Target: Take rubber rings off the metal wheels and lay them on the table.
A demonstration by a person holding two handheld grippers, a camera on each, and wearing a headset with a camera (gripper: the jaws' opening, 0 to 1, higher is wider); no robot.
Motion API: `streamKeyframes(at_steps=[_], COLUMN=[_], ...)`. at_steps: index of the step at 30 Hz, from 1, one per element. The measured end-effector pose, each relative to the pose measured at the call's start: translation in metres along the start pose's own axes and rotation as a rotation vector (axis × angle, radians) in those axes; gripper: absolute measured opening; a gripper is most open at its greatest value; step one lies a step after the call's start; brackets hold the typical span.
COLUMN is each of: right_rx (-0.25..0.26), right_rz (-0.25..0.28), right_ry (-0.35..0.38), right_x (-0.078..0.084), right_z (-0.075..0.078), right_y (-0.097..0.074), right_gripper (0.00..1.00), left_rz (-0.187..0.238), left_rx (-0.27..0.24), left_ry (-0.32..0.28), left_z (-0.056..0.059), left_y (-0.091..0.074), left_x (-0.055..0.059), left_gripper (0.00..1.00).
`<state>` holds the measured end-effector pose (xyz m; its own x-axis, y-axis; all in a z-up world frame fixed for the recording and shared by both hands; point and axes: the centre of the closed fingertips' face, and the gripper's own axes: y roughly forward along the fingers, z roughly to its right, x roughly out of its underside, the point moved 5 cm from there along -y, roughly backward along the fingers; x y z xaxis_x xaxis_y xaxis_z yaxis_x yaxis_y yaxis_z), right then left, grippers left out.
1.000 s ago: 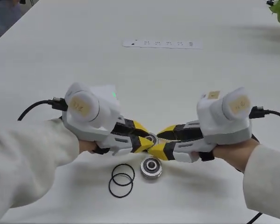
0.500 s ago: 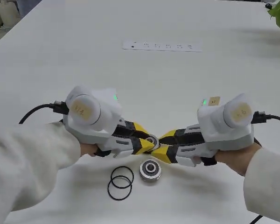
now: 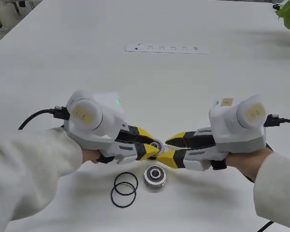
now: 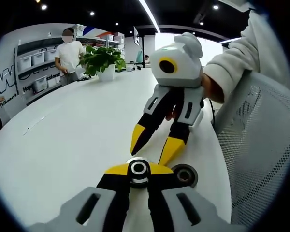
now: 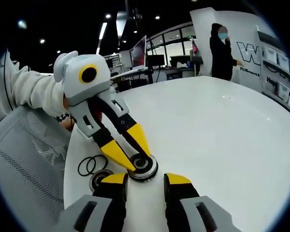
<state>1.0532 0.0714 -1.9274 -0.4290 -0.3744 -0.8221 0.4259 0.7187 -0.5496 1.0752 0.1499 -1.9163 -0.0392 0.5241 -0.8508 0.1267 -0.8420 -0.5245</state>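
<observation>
A large letter W stands on the back wall (image 5: 247,51) in the right gripper view and on a wall panel (image 4: 2,80) in the left gripper view, while marks on the round sticker (image 3: 82,113) stay illegible.

White table (image 3: 183,96), potted plant (image 4: 102,57), shelving (image 4: 31,60) w/ bins, ceiling spots (image 4: 92,13)

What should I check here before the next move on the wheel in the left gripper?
1. Left gripper shut firmly on the held wheel: ok.
2. Right gripper open, tips close to the held wheel: ok.
3. A ring left on the held wheel to pull off: cannot tell.
4. Two rubber rings lying flat on the table, below both grippers: ok.
5. Second wheel resting on the table beside the rings, not under the jaws: ok.
</observation>
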Motion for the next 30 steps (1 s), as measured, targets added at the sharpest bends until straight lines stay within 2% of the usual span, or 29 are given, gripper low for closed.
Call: streamKeyframes(at_steps=[5, 10, 13, 30], right_rx=[-0.007, -0.007, -0.001, -0.026], right_rz=[0.001, -0.012, -0.015, -0.019], right_ry=[-0.022, -0.071, -0.125, -0.087], right_x=[0.0000, -0.0004, 0.0001, 0.0038], right_z=[-0.0014, -0.0039, -0.0053, -0.0030], right_y=[0.0038, 0.0087, 0.0085, 0.0014], right_gripper=[0.29, 0.27, 0.23, 0.14], left_rz=[0.001, 0.002, 0.003, 0.009], left_rx=[0.001, 0.002, 0.002, -0.001], left_ry=[0.000, 0.000, -0.001, -0.012], left_z=[0.0003, 0.0003, 0.0004, 0.0015], left_y=[-0.0003, -0.0003, -0.0002, -0.0006], left_x=[-0.0001, -0.0002, -0.0002, -0.0009], left_gripper=[0.08, 0.08, 0.08, 0.08])
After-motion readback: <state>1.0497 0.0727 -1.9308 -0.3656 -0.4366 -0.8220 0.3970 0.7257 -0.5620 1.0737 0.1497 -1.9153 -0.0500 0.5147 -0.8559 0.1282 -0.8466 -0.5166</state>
